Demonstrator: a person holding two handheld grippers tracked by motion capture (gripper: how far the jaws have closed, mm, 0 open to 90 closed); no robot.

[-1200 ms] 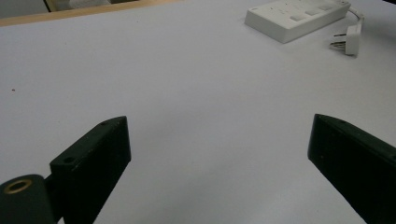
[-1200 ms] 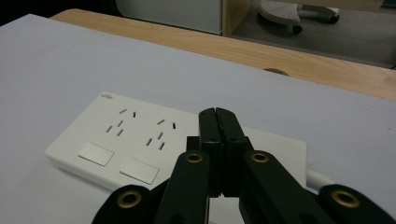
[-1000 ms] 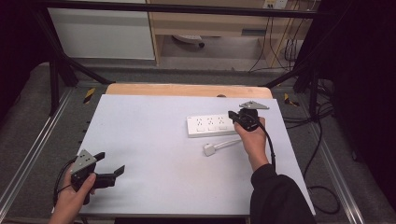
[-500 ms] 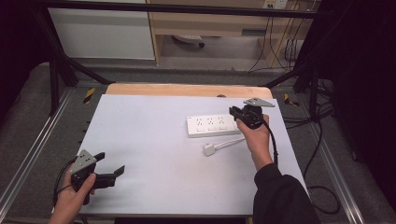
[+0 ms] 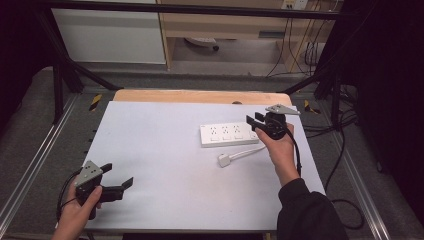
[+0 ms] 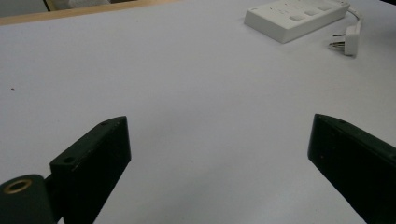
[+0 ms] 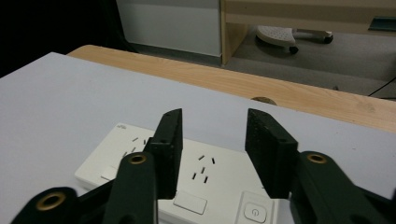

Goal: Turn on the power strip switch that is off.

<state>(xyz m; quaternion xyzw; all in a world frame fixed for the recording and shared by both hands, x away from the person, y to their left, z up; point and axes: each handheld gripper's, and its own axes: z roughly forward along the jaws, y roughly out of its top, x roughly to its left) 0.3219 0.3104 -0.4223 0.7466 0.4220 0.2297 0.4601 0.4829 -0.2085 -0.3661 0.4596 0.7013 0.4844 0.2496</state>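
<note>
White plug point(image 5: 223, 160) beside power strip point(image 5: 229, 134)

- I looked down on a white table top point(image 5: 165, 150) with a strip of bare wood point(image 5: 200, 96) along its far edge.
- Beyond it I saw a grey floor point(image 5: 240, 62), a white cabinet point(image 5: 107, 32) and a light wooden shelf unit point(image 5: 235, 25).
- The wheeled base of a chair point(image 7: 285, 35) stood under that unit.
- Black cables point(image 5: 300, 47) hung at the far right, and more lay on the floor point(image 5: 345, 130).
- Metal rails point(image 5: 35, 160) ran beside the table; both sides of the room were dark.
</note>
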